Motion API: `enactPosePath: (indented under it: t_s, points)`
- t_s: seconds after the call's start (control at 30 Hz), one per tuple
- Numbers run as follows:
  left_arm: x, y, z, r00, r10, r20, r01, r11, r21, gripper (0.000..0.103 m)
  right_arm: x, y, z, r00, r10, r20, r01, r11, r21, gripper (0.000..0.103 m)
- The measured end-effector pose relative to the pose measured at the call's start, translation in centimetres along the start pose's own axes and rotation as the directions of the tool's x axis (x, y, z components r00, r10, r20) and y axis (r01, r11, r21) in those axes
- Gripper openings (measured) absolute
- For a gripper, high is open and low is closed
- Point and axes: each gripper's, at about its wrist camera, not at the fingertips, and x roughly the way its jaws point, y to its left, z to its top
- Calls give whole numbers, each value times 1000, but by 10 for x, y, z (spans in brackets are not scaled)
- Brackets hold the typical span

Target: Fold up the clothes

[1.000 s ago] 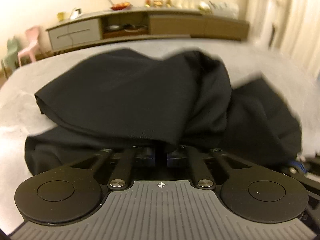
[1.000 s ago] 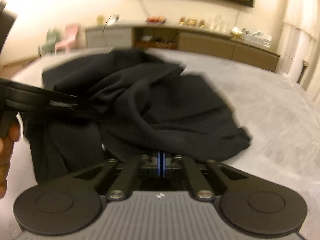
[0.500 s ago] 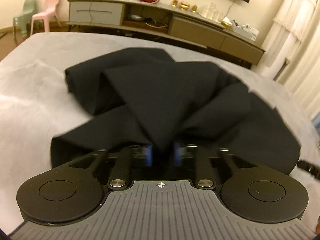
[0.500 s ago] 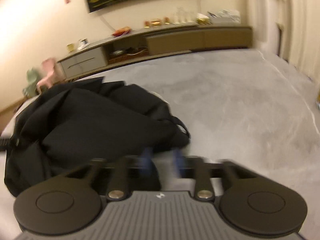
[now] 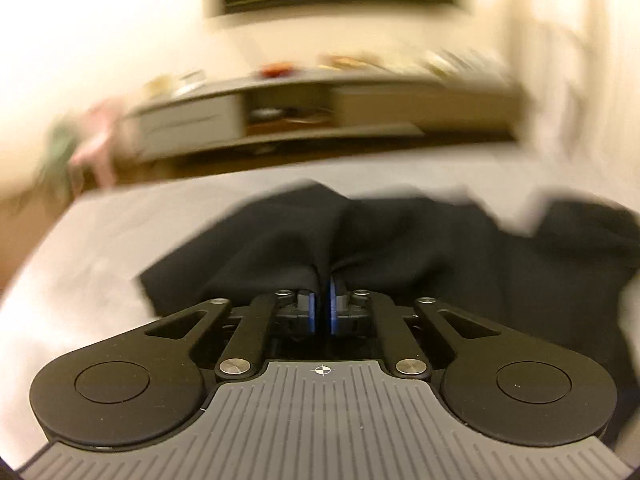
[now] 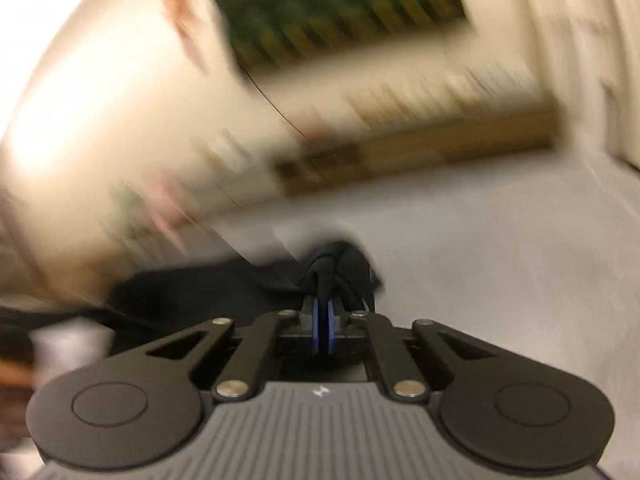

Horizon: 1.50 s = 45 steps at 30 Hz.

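Garment (image 5: 400, 240) black, bunched mid-frame on grey bed (image 5: 120, 232), not folded flat. My left tongs (image 5: 322, 308) pinching cloth; right tongs (image 6: 323, 320) pinching bunched edge. Folding unfinished.

Left claw (image 5: 322, 308) pinches black garment (image 5: 400, 240) over grey bed (image 5: 120, 232)

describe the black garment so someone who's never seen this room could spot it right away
Find the wide grey surface in front of the long low cabinet. The black garment lies crumpled on it, the only dark thing there, pinched by the left gripper and right gripper.
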Motion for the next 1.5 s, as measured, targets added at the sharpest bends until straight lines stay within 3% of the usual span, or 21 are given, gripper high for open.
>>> enactPosePath:
  t_s: [0.07, 0.13, 0.2, 0.37, 0.43, 0.53, 0.63, 0.73, 0.8, 0.87, 0.93, 1.0, 1.07, 1.1, 1.2, 1.27, 1.3, 1.33, 1.4, 1.43, 1.5]
  points:
    - [-11, 7, -1, 1000, 2, 7, -2, 999, -33, 0, -26, 30, 14, 981, 181, 70, -172, 979, -113, 4]
    - [-25, 6, -6, 1000, -10, 13, 10, 1000, -23, 8, -12, 51, 9, 976, 215, -34, -217, 949, -231, 6]
    - [-40, 6, -12, 1000, -22, 19, 22, 1000, -13, 48, 14, 37, -7, 981, 142, -129, -166, 965, -204, 33]
    - [-82, -47, -40, 993, -110, 46, 100, 976, 193, 73, 38, -25, -27, 960, -2, -280, 34, 993, 111, 54]
    - [-90, -82, -52, 981, -192, 37, 171, 934, 313, 75, 34, -37, -26, 959, -40, -282, 86, 984, 154, 56]
    - [-90, -141, -76, 955, -296, -5, 258, 824, 504, 86, 27, -59, -25, 953, -122, -277, 192, 951, 242, 58]
    - [-68, -191, -100, 953, -298, -50, 261, 727, 635, 87, 19, -83, -28, 949, -146, -279, 236, 916, 325, 61]
    - [-24, -227, -114, 966, -235, -111, 243, 663, 708, 74, 14, -99, -30, 948, -146, -282, 244, 903, 353, 61]
    - [2, -233, -114, 964, -200, -175, 265, 657, 706, 0, 19, -103, -28, 948, -145, -282, 245, 901, 359, 61]
    - [12, -229, -95, 954, -231, -192, 301, 718, 628, 0, 20, -109, -26, 950, -145, -278, 244, 897, 369, 61]
    - [-17, -214, -53, 910, -397, -124, 400, 754, 522, 0, 17, -114, -23, 954, -139, -264, 237, 892, 385, 61]
    - [-72, -186, -11, 851, -526, -1, 464, 751, 469, 0, 11, -118, -20, 961, -132, -242, 222, 890, 397, 61]
    - [-132, -156, 30, 771, -623, 135, 519, 736, 434, 0, 8, -118, -17, 966, -123, -229, 208, 893, 398, 61]
    - [-155, -140, 46, 753, -629, 193, 515, 746, 422, 0, 8, -117, -16, 968, -116, -224, 200, 895, 398, 61]
    - [-160, -93, 62, 860, -437, 265, 335, 874, 352, 0, 16, -104, -19, 967, -65, -245, 159, 909, 386, 69]
    - [-124, -70, 51, 946, -277, 171, 215, 925, 313, 0, 25, -90, -25, 959, -27, -283, 131, 925, 357, 73]
    - [-105, -64, 39, 965, -245, 99, 204, 929, 307, 1, 31, -82, -28, 952, -7, -305, 116, 933, 340, 75]
    - [-87, -61, 23, 970, -244, 22, 226, 925, 305, 8, 37, -75, -33, 945, 6, -328, 107, 940, 324, 77]
    - [-69, -75, -13, 957, -282, -72, 289, 893, 345, 53, 49, -63, -41, 934, -11, -356, 115, 955, 272, 80]
    - [-62, -88, -31, 946, -303, -117, 324, 866, 380, 64, 52, -60, -43, 933, -18, -360, 115, 961, 250, 77]
    - [-51, -117, -62, 930, -324, -173, 367, 804, 468, 73, 58, -56, -45, 927, -2, -374, 93, 970, 225, 7]
